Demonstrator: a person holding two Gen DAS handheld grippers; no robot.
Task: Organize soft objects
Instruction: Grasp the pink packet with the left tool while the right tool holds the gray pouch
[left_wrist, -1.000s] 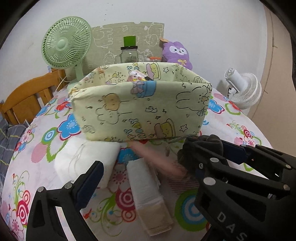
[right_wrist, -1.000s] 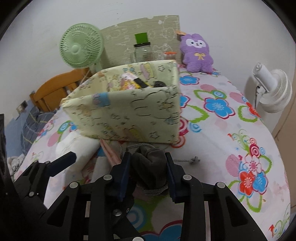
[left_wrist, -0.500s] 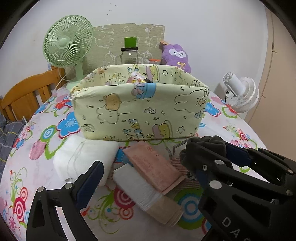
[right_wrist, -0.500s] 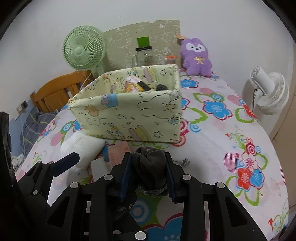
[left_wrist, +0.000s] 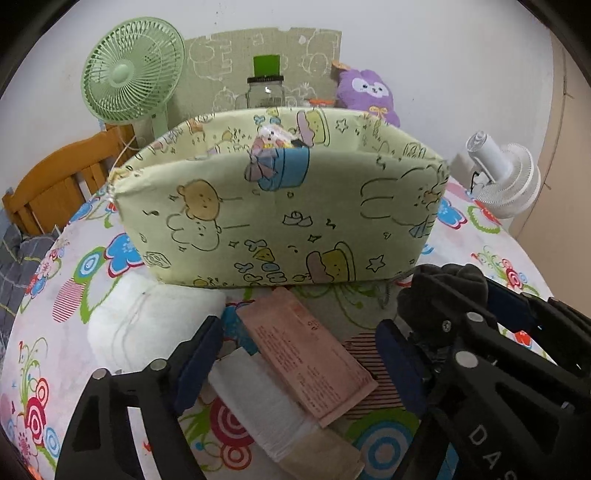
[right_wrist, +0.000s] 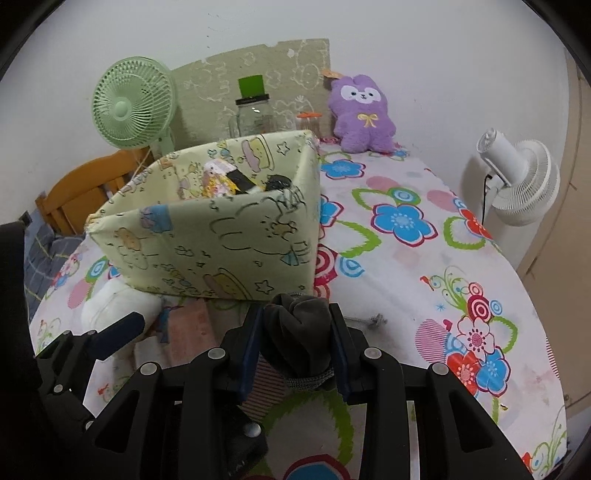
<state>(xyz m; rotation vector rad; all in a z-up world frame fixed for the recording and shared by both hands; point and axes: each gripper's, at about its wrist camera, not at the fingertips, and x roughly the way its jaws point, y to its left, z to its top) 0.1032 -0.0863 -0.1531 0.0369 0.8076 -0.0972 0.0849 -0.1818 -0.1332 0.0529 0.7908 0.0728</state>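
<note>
Clamping a dark sock between its pads just before the bin, the right gripper is staying shut, while the left gripper is closing, nothing gripped, around the pink cloth, which was blurred a second ago.

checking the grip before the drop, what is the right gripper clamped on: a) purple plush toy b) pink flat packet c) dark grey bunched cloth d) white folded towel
c, the right gripper has its blue pads pressed on both sides of the dark grey bunched cloth.
</note>
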